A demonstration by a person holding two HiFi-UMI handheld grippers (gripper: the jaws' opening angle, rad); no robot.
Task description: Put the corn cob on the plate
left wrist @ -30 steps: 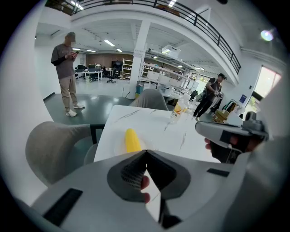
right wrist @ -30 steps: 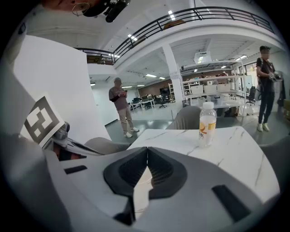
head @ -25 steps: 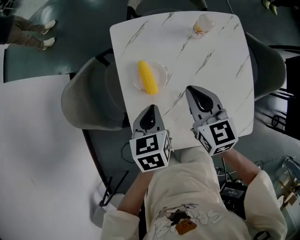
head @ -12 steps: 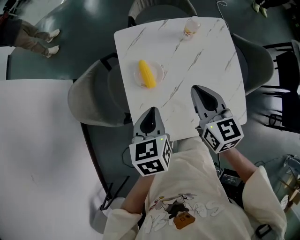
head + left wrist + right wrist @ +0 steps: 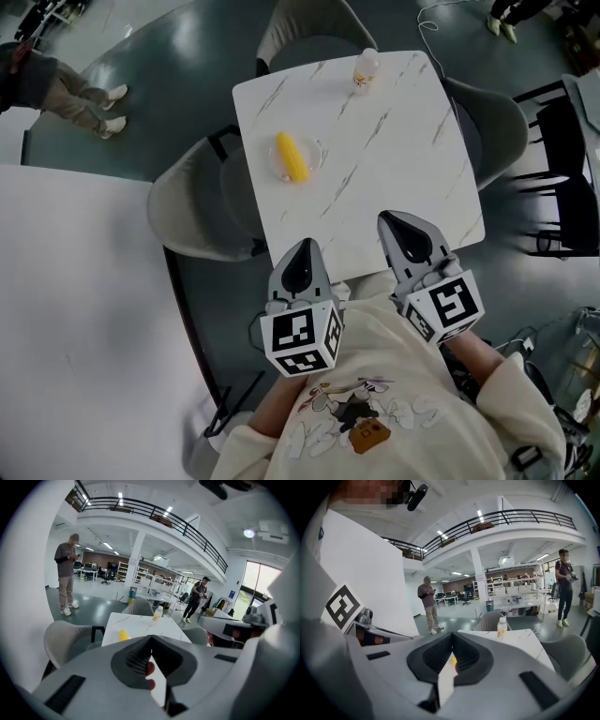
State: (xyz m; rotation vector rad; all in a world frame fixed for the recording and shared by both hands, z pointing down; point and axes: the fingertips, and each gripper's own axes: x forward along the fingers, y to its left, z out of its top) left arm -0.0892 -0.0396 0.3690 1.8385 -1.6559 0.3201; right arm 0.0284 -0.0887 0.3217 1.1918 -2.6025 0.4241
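Both claws are closed tip to tip, with nothing between the jaws. The left gripper (image 5: 302,244) and right gripper (image 5: 388,219) are held side by side before the person's chest, tips at the near edge of the table (image 5: 403,159), slanting forward and down. Well beyond them, the corn cob (image 5: 292,157) lies on the plate (image 5: 319,161), near the table's left edge.

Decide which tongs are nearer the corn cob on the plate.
Left. The left tongs sit almost straight below the corn cob in the head view; the right tongs lie farther to its lower right.
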